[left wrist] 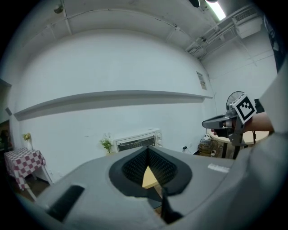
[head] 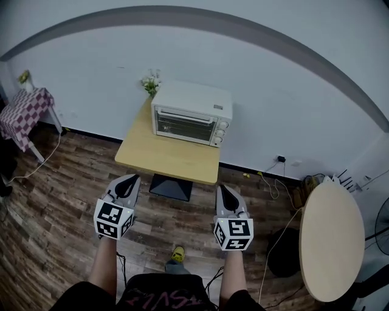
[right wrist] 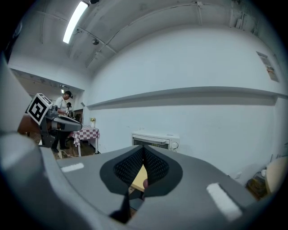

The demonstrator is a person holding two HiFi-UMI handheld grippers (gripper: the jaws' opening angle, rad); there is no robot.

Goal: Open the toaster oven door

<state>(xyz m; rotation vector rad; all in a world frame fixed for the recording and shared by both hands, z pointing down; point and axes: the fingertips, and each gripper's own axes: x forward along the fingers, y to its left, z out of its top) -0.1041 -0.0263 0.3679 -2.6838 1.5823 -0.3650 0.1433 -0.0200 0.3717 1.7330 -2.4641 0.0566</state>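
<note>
Light dim, cool and even. Source: ceiling tube lamp (right wrist: 75, 21), blown out white in the right gripper view. Shadows soft on the wooden floor (head: 67, 176). Heavy fisheye: wall band (head: 194, 15) bows into an arc, and the gripper-view corners go black. Toaster oven (head: 191, 115) sharp in head view; the near foreground of the gripper views is soft.

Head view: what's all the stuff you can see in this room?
toaster oven: one, white, door closed, far end of square table
square table: one, light wood, room's middle
plant: one, green, left of the toaster oven
checked table: one, red and white, far left
round table: one, light wood, right side
cables: several, light and dark, floor by the wall
left gripper: one, grey, shut, empty, low left
right gripper: one, grey, shut, empty, low right
</note>
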